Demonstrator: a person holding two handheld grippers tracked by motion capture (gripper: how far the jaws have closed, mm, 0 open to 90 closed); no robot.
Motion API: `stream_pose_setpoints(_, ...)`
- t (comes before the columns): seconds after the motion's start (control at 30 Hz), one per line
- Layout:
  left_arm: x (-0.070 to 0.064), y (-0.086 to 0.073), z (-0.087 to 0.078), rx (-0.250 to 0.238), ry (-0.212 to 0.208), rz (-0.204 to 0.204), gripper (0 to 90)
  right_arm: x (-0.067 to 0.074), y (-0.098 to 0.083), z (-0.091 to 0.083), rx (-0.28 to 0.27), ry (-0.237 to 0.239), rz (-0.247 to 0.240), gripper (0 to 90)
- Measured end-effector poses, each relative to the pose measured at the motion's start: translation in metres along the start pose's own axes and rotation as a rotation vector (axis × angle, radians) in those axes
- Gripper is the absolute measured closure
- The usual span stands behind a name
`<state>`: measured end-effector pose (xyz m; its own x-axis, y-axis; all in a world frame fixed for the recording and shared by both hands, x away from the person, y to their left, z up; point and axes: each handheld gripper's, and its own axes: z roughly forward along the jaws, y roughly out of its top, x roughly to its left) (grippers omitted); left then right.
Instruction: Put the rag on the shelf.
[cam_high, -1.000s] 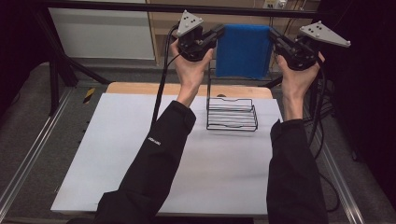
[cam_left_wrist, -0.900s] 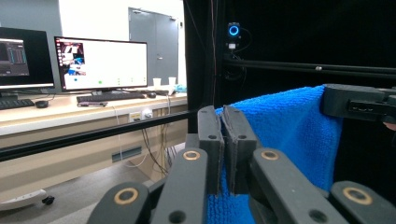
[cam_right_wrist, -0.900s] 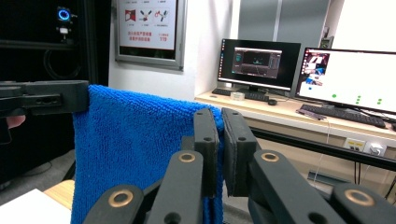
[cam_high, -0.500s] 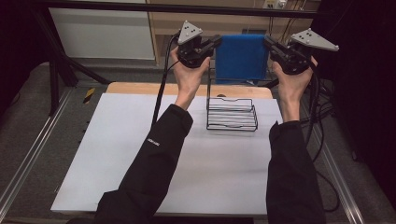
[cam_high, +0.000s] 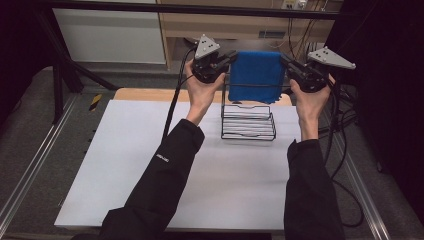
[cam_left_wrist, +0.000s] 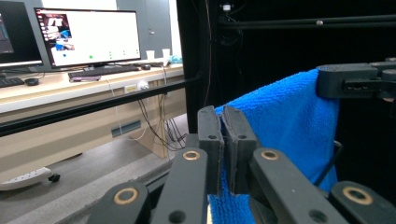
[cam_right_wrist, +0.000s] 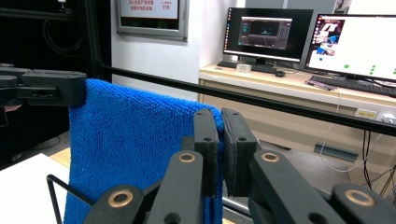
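A blue towel (cam_high: 256, 75) hangs stretched between my two grippers, above a black wire rack (cam_high: 248, 120) on the white table. My left gripper (cam_high: 232, 58) is shut on the towel's upper left corner; in the left gripper view its jaws pinch the blue towel (cam_left_wrist: 289, 126) edge at the left gripper (cam_left_wrist: 223, 140). My right gripper (cam_high: 285, 60) is shut on the upper right corner; the right gripper (cam_right_wrist: 219, 140) clamps the blue towel (cam_right_wrist: 135, 149) there. The towel's lower edge hangs just in front of the rack's tall back wire, and the rack's upright wire (cam_right_wrist: 50, 196) shows below it.
The white table top (cam_high: 150, 165) spreads wide to the left and front of the rack. A black frame bar (cam_high: 200, 9) crosses behind the grippers. Cables (cam_high: 345, 120) trail off the table's right side. Desks with monitors (cam_left_wrist: 88, 32) stand beyond.
Both hands have come down with the towel held taut between them, so its lower edge now hangs closer to the rack. Both grips are unchanged.
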<state>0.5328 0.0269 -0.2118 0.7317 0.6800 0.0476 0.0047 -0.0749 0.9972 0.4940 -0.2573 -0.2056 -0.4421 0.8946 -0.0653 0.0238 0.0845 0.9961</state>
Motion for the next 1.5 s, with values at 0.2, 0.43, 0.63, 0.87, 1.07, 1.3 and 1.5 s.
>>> stream_pose_setpoints(0.2, -0.004, -0.002, -0.005, 0.009, -0.016, 0.015, 86.5, 0.000, -0.005, -0.006, 0.009, 0.012, 0.004, 85.7)
stream_pose_setpoints(0.43, -0.008, -0.005, -0.010, 0.027, -0.042, 0.029, 86.5, 0.001, -0.008, -0.012, 0.021, 0.021, -0.008, 85.6)
stream_pose_setpoints(0.63, -0.013, -0.004, -0.014, 0.048, -0.057, 0.040, 86.4, 0.003, -0.009, -0.018, 0.035, 0.027, -0.014, 85.5)
stream_pose_setpoints(0.87, -0.017, -0.006, -0.020, 0.062, -0.066, 0.049, 86.4, 0.005, -0.009, -0.023, 0.041, 0.042, -0.031, 85.4)
stream_pose_setpoints(1.07, -0.018, -0.011, -0.019, 0.084, -0.074, 0.049, 86.3, 0.005, -0.014, -0.023, 0.054, 0.045, -0.041, 85.3)
stream_pose_setpoints(1.3, -0.022, -0.013, -0.022, 0.103, -0.095, 0.058, 86.2, 0.004, -0.017, -0.028, 0.057, 0.056, -0.040, 84.8)
stream_pose_setpoints(1.5, -0.025, -0.013, -0.027, 0.128, -0.105, 0.056, 86.1, 0.006, -0.019, -0.035, 0.080, 0.087, -0.027, 84.3)
